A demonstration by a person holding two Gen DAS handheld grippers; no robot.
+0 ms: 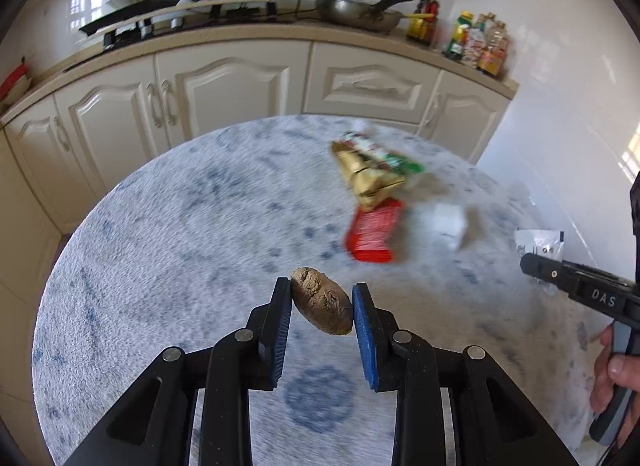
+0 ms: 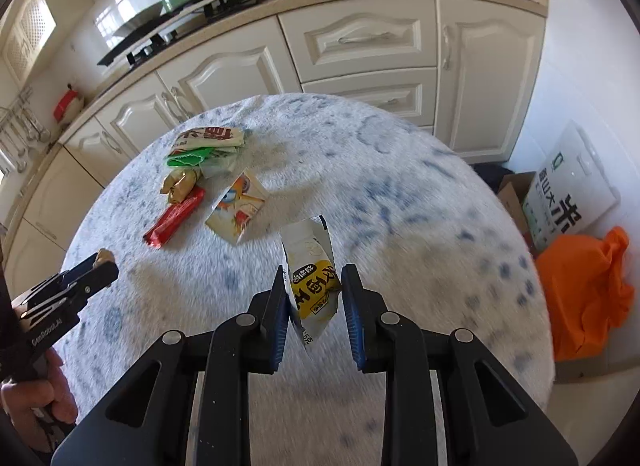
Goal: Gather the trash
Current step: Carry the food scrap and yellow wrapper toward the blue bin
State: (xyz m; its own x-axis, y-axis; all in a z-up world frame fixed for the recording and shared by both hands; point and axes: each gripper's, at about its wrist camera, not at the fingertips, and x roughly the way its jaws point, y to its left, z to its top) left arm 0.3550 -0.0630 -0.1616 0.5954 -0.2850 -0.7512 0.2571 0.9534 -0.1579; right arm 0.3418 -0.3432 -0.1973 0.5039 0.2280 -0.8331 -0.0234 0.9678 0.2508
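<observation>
Left gripper [image 1: 322, 308] clenched on a brown, wrinkled lump [image 1: 322, 306], held clear of the round table [image 1: 180, 225] with its blue-flecked white cloth; pinched across the short side only, pads touching at two small spots. Right gripper [image 2: 314, 298] clamped on a torn white-and-yellow wrapper [image 2: 312, 282], upper flap standing free above the pads, lower corner hanging below them; also off the cloth.

Still lying on the table, toward the far side: red wrapper [image 2: 174, 217], gold wrapper [image 2: 180, 183], green-and-white packet [image 2: 206, 145], cartoon-printed packet [image 2: 236, 211]; close together, some touching or overlapping. No bin visible in either view; orange bag [image 2: 584, 298] on the floor beyond the table edge, use unclear.

Risks from here, judged only:
- lump rolling out between the pads; rounded, hard-looking surface, slim contact; likely on a quick swing or tilt;
- wrapper sliding free; thin, slick film, gripped near one edge; a loosened squeeze or a snag enough to drop it;
- either piece landing on the floor rather than the table if lost past the rim;
- grippers bumping each other if brought to one drop point together.
</observation>
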